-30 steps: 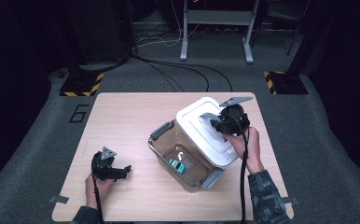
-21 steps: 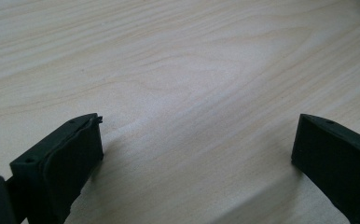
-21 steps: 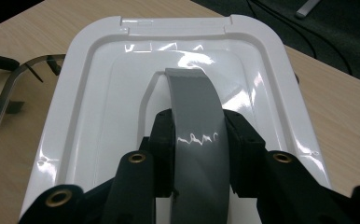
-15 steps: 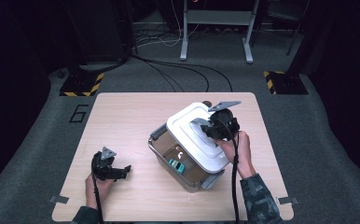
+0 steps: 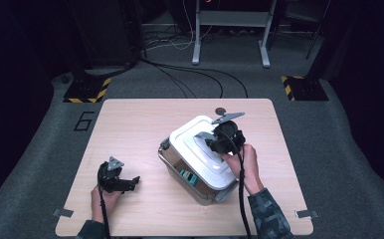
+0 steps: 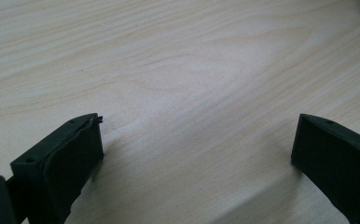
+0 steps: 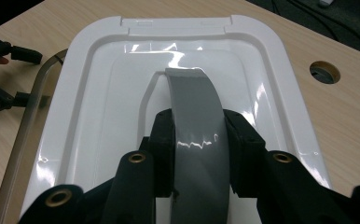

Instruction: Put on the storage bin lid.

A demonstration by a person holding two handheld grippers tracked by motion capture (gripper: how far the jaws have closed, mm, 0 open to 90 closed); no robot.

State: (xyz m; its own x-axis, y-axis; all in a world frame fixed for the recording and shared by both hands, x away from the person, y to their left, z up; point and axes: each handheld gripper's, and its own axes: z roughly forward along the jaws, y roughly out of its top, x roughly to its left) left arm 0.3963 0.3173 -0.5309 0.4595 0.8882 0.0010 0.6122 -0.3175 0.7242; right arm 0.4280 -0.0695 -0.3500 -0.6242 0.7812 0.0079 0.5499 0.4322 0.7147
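At frame centre on the tabletop, the right hand-held gripper pinches the white lid's grey handle, probably light, stiff, slippery plastic; the left hand-held gripper rests spread.

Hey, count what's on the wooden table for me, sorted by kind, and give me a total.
Storage bins: 1, clear bin
Lids: 1, white lid, grey handle
Tongs: 2, left tongs, right tongs
Total: 4
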